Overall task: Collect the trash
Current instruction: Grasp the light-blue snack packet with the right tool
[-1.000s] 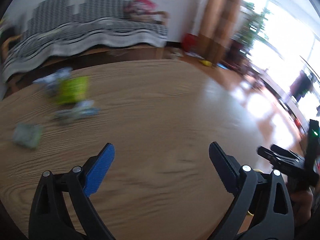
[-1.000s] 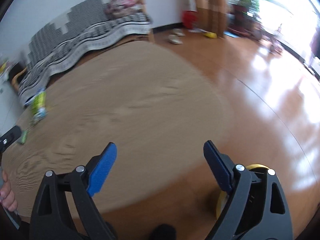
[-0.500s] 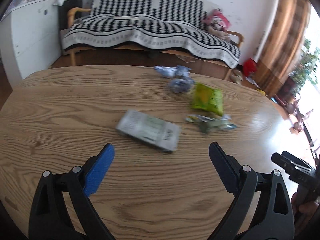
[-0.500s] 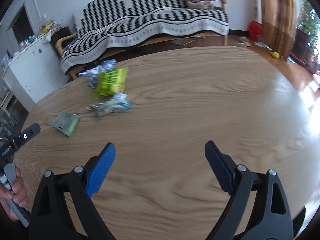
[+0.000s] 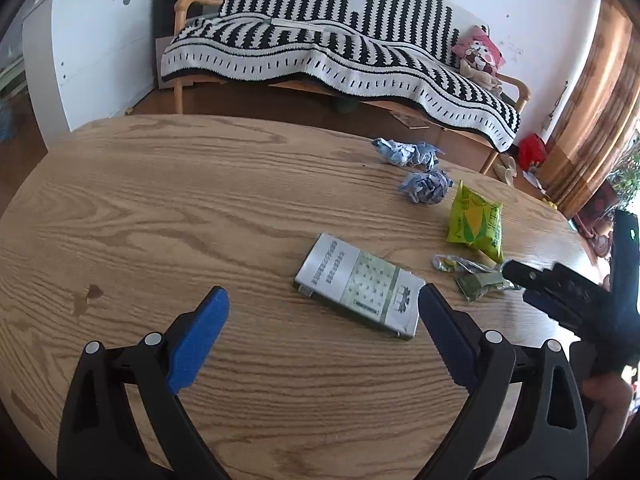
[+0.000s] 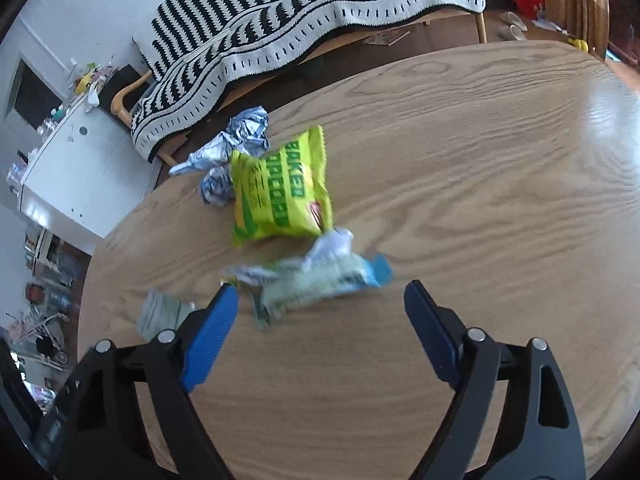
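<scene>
Trash lies on a round wooden table [image 5: 160, 208]. A flat grey-and-green packet [image 5: 358, 285] lies just ahead of my left gripper [image 5: 322, 312], which is open with nothing between its fingers. A lime snack bag [image 6: 280, 190] and two crumpled blue-white papers [image 5: 424, 186] [image 5: 404, 152] sit farther back. A torn pale wrapper with a blue end [image 6: 312, 276] lies just beyond the tips of my right gripper [image 6: 320, 308]; its jaws are closing but wide apart, and no pad touches the wrapper. The right gripper also shows at the right edge of the left wrist view [image 5: 568, 292].
A sofa under a black-and-white striped blanket [image 5: 340, 52] stands behind the table. A white cabinet [image 5: 92, 48] is at the back left. Brown curtains [image 5: 592, 112] and a red object [image 5: 530, 150] on the floor are at the right. The table's near side is bare wood.
Both grippers swung across the table from its bare right side toward the trash. The grey packet now lies close before the left gripper, the torn wrapper close before the right one, whose jaws have narrowed slightly.
</scene>
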Tool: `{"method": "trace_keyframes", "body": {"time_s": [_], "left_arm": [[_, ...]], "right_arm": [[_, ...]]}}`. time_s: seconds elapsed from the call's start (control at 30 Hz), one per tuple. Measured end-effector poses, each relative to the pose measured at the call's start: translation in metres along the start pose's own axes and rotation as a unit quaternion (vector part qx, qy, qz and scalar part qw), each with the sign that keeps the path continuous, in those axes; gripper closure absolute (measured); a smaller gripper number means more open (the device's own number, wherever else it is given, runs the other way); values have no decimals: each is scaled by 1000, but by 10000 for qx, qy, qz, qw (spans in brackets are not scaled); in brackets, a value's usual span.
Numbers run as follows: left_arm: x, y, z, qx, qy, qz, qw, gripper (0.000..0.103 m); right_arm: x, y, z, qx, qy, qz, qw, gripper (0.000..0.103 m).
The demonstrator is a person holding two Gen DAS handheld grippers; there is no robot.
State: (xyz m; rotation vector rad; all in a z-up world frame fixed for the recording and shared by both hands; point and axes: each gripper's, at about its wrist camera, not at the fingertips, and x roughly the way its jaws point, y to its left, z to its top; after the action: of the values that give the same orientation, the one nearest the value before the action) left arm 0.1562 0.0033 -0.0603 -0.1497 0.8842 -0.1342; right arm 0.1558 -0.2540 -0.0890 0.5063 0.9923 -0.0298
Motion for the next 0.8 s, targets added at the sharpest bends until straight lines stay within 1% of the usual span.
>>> {"method": "trace_keyframes", "body": {"time_s": [0.03,0.1,0.13,0.2,0.27,0.3,0.4,0.43,0.47,0.5,0.57,0.63,0.7,0.8], "left_arm": [[2,-1,1,33,-21,45,10000,10],[7,-1,2,62,-22,146,9999,10],[10,-1,2,84,-5,182,9998,10],[20,0,3,118,73,245,9996,10],[27,2,3,111,169,263,9994,10],[32,2,3,96,234,260,9993,10],[40,6,5,-29,364,251,9990,10],[43,7,6,-133,397,234,9988,10],[45,8,8,-231,427,244,9985,10],[46,8,9,-287,439,257,9983,10],[52,4,13,-362,478,323,9977,10],[58,-1,15,-356,501,444,9971,10],[64,-5,17,-343,561,529,9964,10],[77,-8,18,-460,762,653,9939,10]], "right_arm": [[5,3,2,-25,19,-53,10000,28],[12,4,2,-71,55,-140,9999,42],[12,7,1,-178,2,-260,9995,44],[12,9,0,-305,63,-281,9991,61],[9,10,-4,-401,77,-282,9988,71],[6,10,-6,-496,60,-322,9982,72],[0,7,-8,-569,54,-335,9978,72],[-2,4,-8,-536,68,-305,9981,71],[-3,4,-9,-515,89,-275,9983,62],[-3,3,-10,-500,105,-239,9984,46],[-6,5,-13,-563,76,-269,9980,29],[-8,8,-16,-674,67,-310,9972,27],[-8,13,-20,-811,94,-480,9955,24],[-7,17,-27,-954,160,-670,9930,24]]}}
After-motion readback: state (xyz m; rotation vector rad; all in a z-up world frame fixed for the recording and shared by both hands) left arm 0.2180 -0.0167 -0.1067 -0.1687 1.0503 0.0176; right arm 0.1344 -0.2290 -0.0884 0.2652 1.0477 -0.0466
